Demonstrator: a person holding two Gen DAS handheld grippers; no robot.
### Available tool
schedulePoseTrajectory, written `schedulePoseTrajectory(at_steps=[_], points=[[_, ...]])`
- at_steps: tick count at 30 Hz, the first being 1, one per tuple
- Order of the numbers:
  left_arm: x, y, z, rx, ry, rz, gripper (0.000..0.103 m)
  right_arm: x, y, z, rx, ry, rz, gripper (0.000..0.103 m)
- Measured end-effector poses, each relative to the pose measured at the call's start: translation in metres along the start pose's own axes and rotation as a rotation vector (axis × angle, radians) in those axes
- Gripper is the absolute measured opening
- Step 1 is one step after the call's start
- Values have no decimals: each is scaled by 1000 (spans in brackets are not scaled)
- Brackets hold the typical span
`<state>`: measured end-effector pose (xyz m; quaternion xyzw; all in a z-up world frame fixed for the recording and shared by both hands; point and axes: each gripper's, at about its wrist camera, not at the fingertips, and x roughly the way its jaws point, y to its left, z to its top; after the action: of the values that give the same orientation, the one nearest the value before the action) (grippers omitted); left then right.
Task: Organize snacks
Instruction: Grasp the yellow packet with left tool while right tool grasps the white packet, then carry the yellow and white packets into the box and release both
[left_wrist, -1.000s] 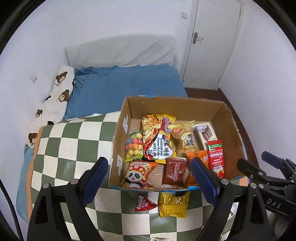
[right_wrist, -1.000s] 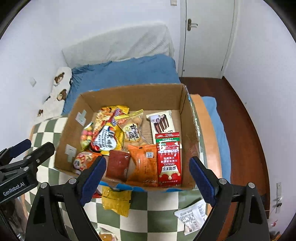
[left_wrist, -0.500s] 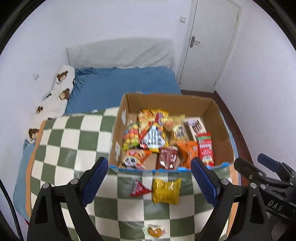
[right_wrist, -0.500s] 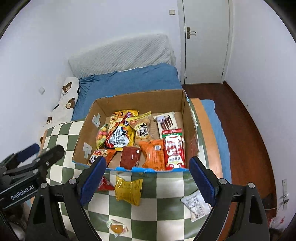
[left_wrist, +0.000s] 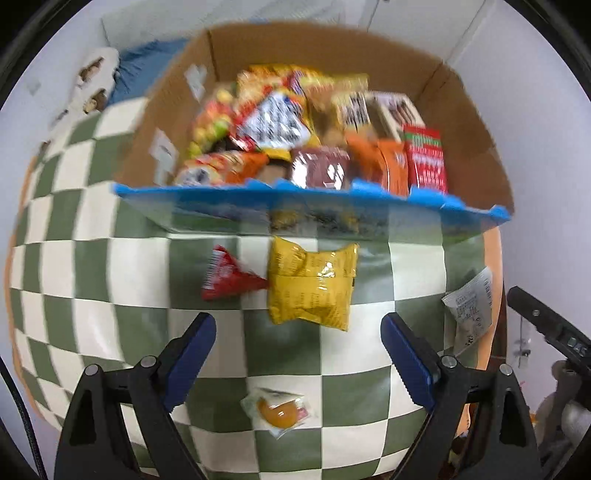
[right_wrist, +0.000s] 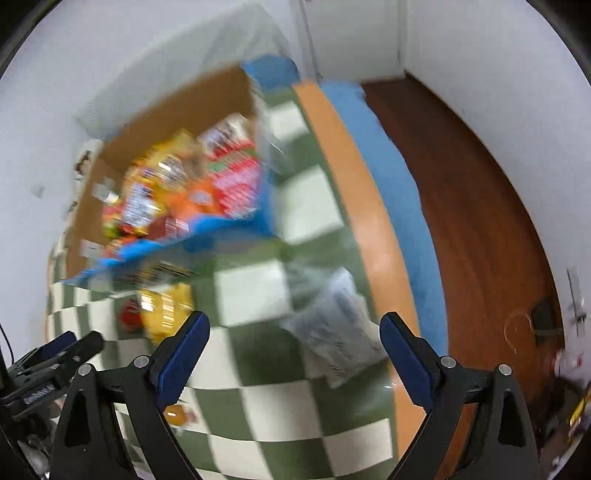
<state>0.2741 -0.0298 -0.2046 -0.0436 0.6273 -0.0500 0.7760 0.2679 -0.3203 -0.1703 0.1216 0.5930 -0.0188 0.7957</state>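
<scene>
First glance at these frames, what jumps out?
The cardboard box crammed with bright snack packets fills the top of the left wrist view. In front of it, on the green-and-white checked cloth, lie a yellow packet and a red triangular packet. Both grippers, left and right, hang open and empty.

Both our wrist views look down, close, at the cardboard box (left_wrist: 469, 122) from its near side, the right view (right_wrist: 192, 107) blurred and angled toward its right.
</scene>
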Motion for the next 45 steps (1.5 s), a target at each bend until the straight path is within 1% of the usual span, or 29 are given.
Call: schedulePoseTrajectory(at_steps=[4,5,9,13,14,15,16,17,18,21,24,29,31,33,36,39,42,45], points=[[29,-13,9,55,56,17,91,40,-22,1,14,74,-8,95],[36,-15,12,64,73,23,91,48,-23,1,-1,89,-2,95],[65,-22,20,86,138,28,91,75,-14,-2,-112,150,-29,95],[95,-26,22,93,211,28,91,100,-9,-5,-165,207,-59,95],[99,-26,22,92,210,31,90,104,-9,-6,-167,217,-61,94],[101,-25,21,89,201,33,87,109,-9,-7,-164,226,-60,89],[102,-23,20,80,194,36,73,113,-8,-8,-162,232,-61,85],[102,-21,19,66,190,35,68,116,-6,-9,-164,236,-65,75],[101,-18,17,52,184,23,68,117,-5,-12,-161,231,-70,67],[96,-10,9,17,180,5,66,114,-2,-21,-151,214,-62,61],[92,-6,-9,2,187,-10,66,110,1,-36,-127,219,-27,59],[91,-4,-50,8,227,-24,66,107,11,-69,-96,241,30,59],[89,-3,-61,15,225,-16,65,106,15,-82,-83,246,49,58],[84,-1,-66,14,223,-30,65,104,20,-92,-72,245,64,56],[69,2,-64,10,193,-47,64,98,26,-96,-56,241,100,55],[44,3,-55,9,140,-74,64,86,42,-94,-61,219,131,55],[11,2,-40,10,75,-118,64,68,58,-82,-73,184,168,55],[-29,2,-20,7,3,-175,64,42,69,-67,-87,139,201,55]])
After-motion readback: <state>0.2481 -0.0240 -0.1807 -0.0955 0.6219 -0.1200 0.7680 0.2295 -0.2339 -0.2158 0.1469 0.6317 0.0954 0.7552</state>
